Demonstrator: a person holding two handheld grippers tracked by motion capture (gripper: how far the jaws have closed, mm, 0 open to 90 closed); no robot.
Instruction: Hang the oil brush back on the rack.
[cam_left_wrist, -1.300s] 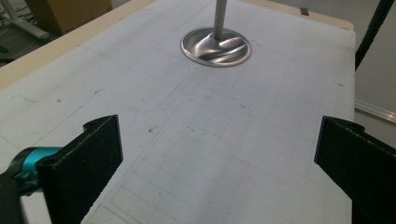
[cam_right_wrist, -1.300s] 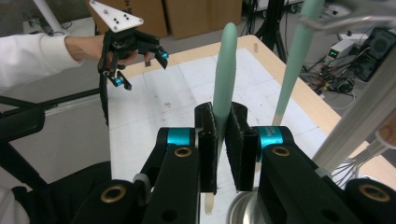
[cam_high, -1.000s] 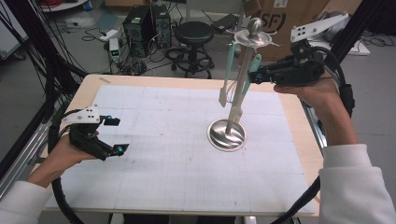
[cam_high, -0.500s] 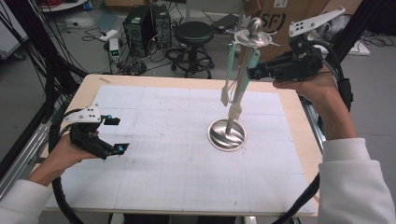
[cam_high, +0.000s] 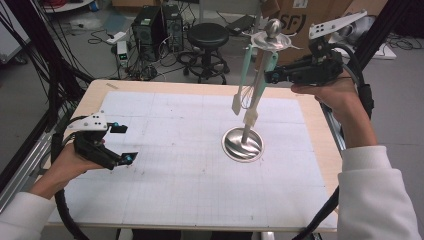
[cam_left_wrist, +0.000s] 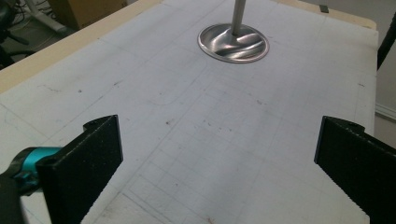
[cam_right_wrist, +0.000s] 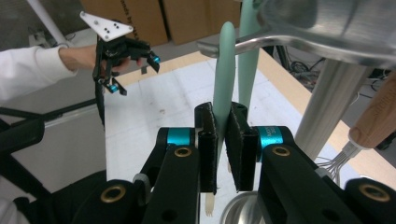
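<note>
Lab floor behind: black stool (cam_high: 207, 37), computer towers (cam_high: 160, 22), cardboard boxes (cam_high: 300, 20), loose cables. Nearer, wooden table (cam_high: 320, 120) covered by a white gridded mat (cam_high: 175, 150).

Polished steel utensil stand (cam_high: 242, 144) sits right of the mat's centre: round dished base, upright post, hook ring and ball knob at the top. Looks weighty at the base and stiff, probably stable against a sideways tug, though the top is high and could rock.

Hanging from the hook ring: mint-green long-handled utensil with a pale wooden end (cam_high: 258, 87), and beside it a wire whisk with a mint handle (cam_high: 244, 75). A wooden-handled whisk (cam_right_wrist: 369, 126) shows at the edge of the right gripper view.

Right gripper (cam_high: 270, 76), held high, is clamped on the mint utensil's handle, about mid-length; in its own view the pads (cam_right_wrist: 208, 140) press it from both sides. Handle seems smooth, light and rigid, possibly slick, so a firm hold on the flat mid-section suits. Judged next need: lift upward to clear the hook.

Left gripper (cam_high: 122, 143) hovers low over the mat's left side, jaws wide apart, holding nothing.
</note>
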